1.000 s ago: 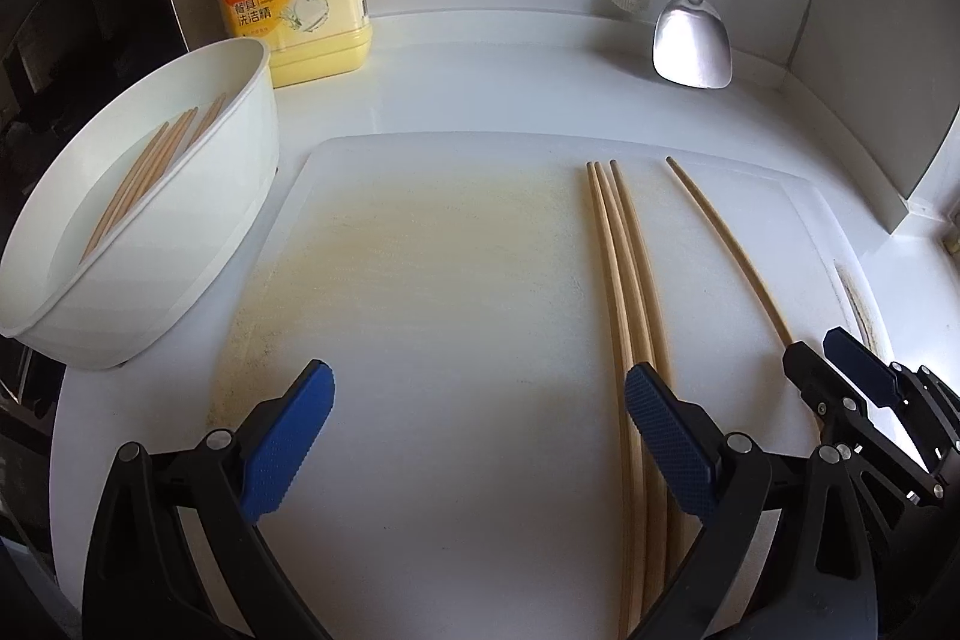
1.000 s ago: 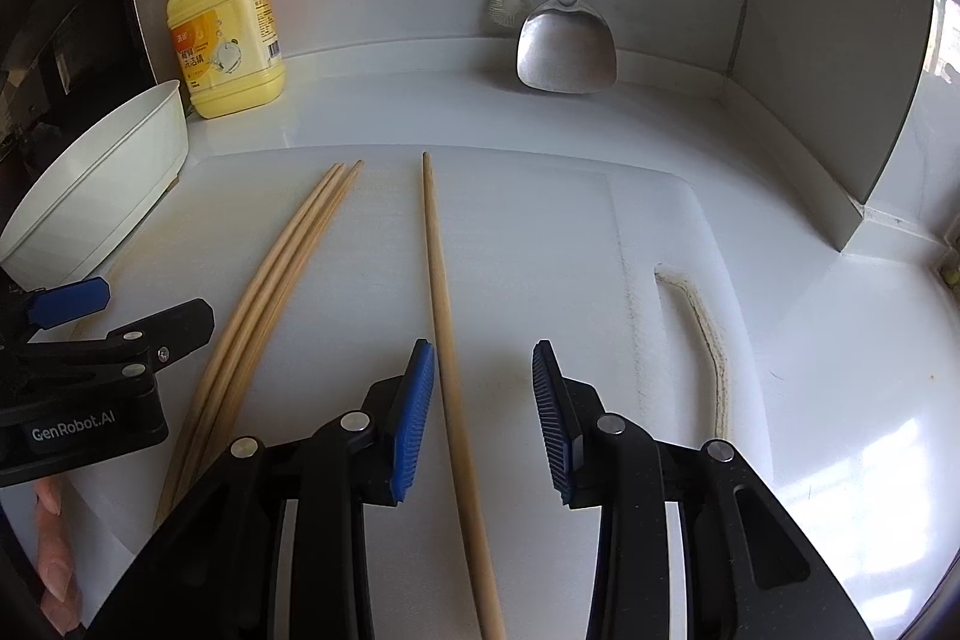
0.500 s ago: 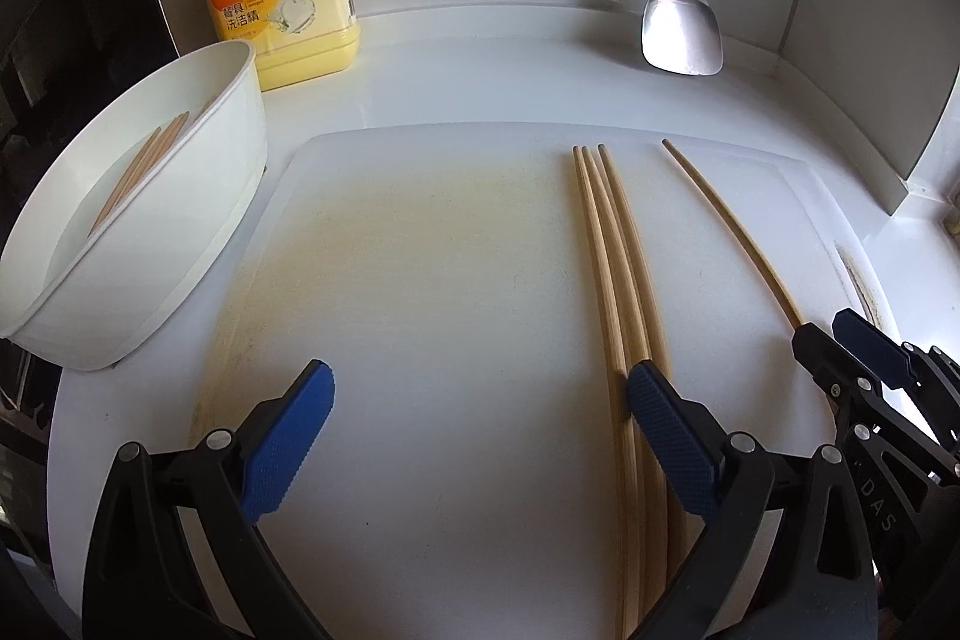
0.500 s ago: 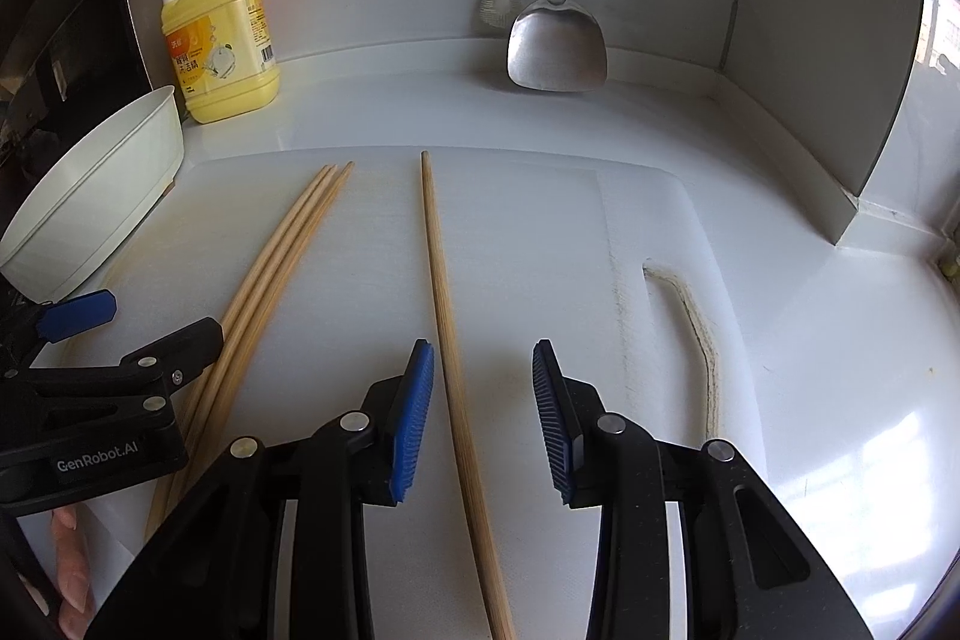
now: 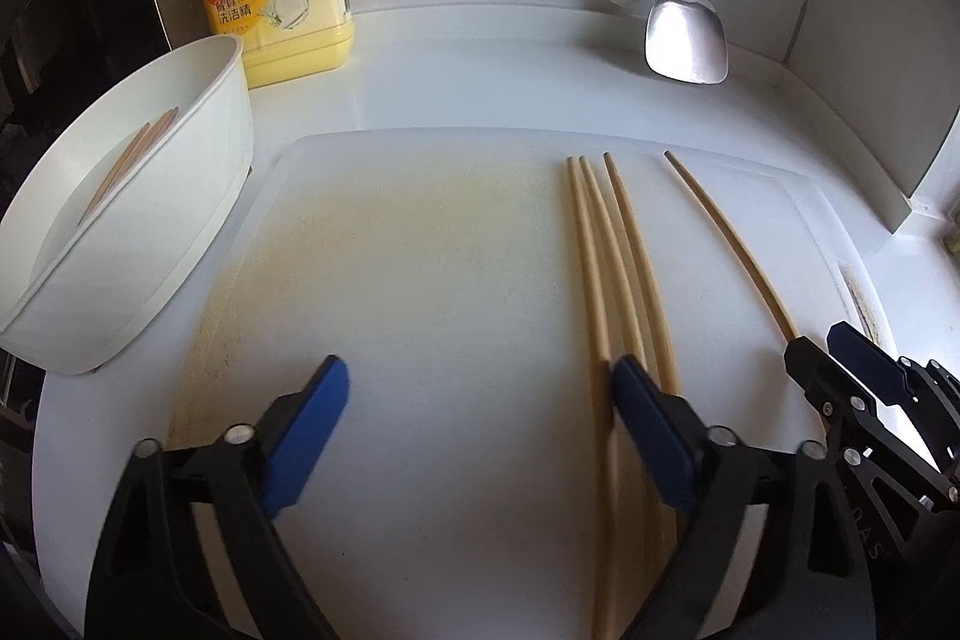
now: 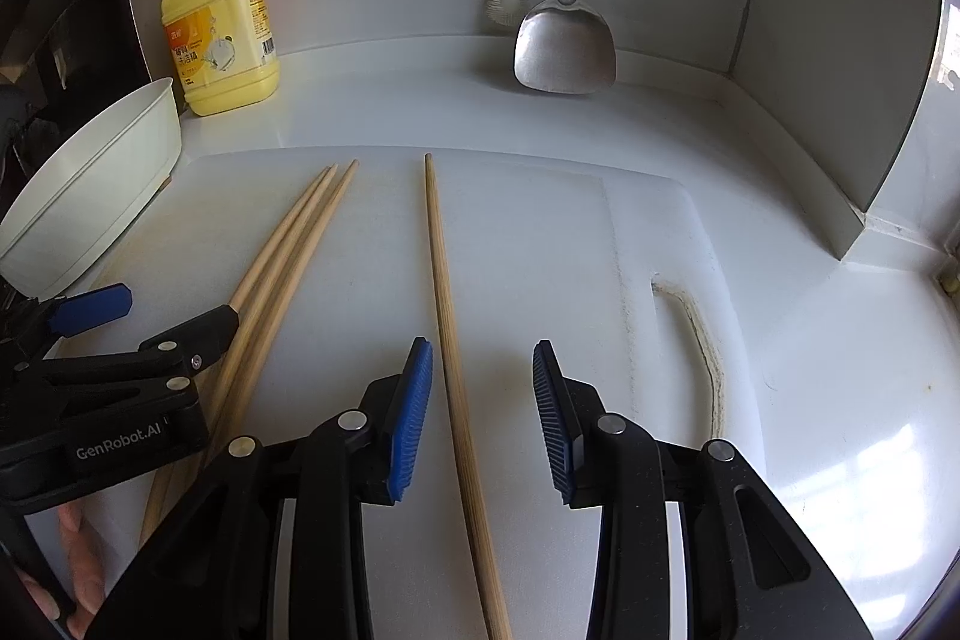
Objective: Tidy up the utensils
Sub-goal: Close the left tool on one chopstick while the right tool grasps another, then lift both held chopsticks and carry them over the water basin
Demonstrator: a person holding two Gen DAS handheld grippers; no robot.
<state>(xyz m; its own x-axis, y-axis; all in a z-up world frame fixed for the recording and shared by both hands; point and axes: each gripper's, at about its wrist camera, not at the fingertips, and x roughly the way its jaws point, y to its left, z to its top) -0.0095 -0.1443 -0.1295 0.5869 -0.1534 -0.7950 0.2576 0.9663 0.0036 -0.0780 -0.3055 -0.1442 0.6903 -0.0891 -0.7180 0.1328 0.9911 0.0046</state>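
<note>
chopsticks lined up, both grippers low

left gripper (image 5: 480, 421) jaws closing, nothing pressed, three chopsticks (image 5: 618, 274) by its right pad. right gripper (image 6: 483, 388) jaws narrow, straddling the single chopstick (image 6: 447, 316), seemingly untouched. cutting board (image 5: 420, 250) bare leftward; bowl (image 5: 180, 220) at its left edge.

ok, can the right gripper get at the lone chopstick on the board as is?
Probably yes. The right gripper is open, its fingers either side of the single chopstick, apart from the bundle of three under the closing left gripper.

Two wrist fisheyes, angled down, close, sharing the cutting board (image 5: 420, 280)
</note>
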